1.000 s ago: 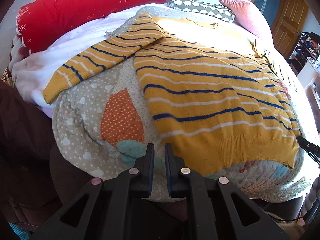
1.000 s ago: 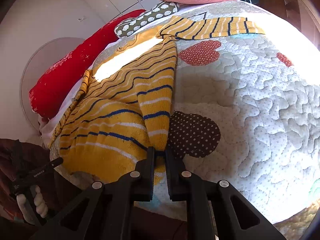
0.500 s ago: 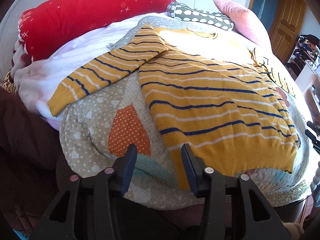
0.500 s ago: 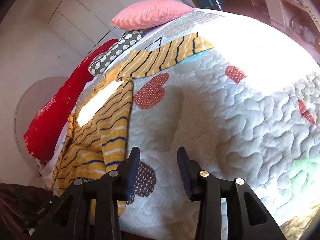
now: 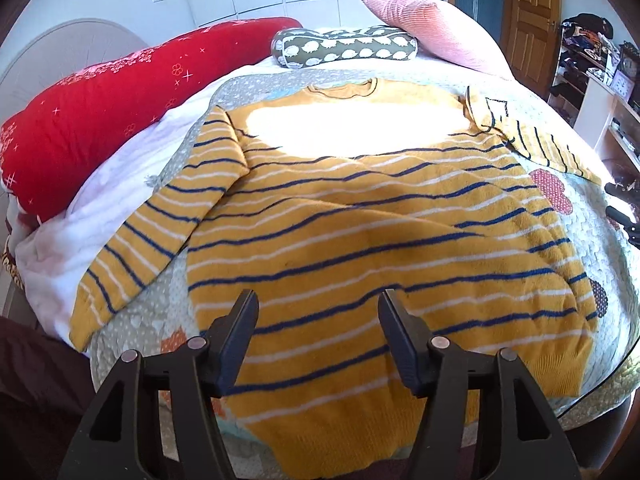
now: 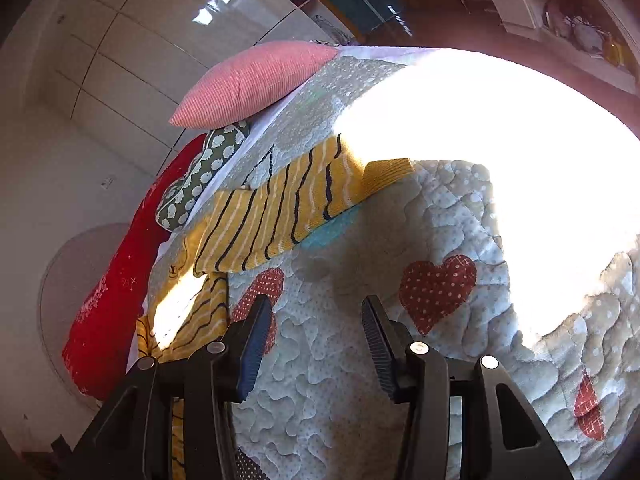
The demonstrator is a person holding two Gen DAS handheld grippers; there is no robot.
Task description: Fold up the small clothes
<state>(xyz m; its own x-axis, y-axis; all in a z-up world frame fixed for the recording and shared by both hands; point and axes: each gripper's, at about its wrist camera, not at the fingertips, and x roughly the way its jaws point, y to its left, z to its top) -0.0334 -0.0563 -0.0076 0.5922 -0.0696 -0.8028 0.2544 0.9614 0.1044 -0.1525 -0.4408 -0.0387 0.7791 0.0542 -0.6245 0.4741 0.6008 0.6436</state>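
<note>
2 claws are mine, 1 in each hand, and both are empty. My left gripper hovers over the near hem of the sweater; its jaws are opening, parted about halfway, with only the knit below them and nothing pinched. My right gripper hangs over bare quilt, its jaws also about half apart, gripping nothing.

Nearest to me, in the left wrist view, the yellow sweater with blue and white stripes lies flat and face up on the quilt, its ribbed hem toward me at the bed's edge. 1 sleeve slants down to the left, its cuff reaching onto a white blanket. The other sleeve runs off to the right, away from the body — in the right wrist view it stretches across the quilt beyond my claw, cuff in the sun. A bright patch of sunlight washes out the chest below the neckline.

Farther back, a long red cushion with pale snowflake marks lies along the left side. Behind the collar sits a green bolster printed with white shapes, and beside it — to the right — a pink ribbed pillow. Beyond the bed stand white wall panels and a wooden door.
</note>
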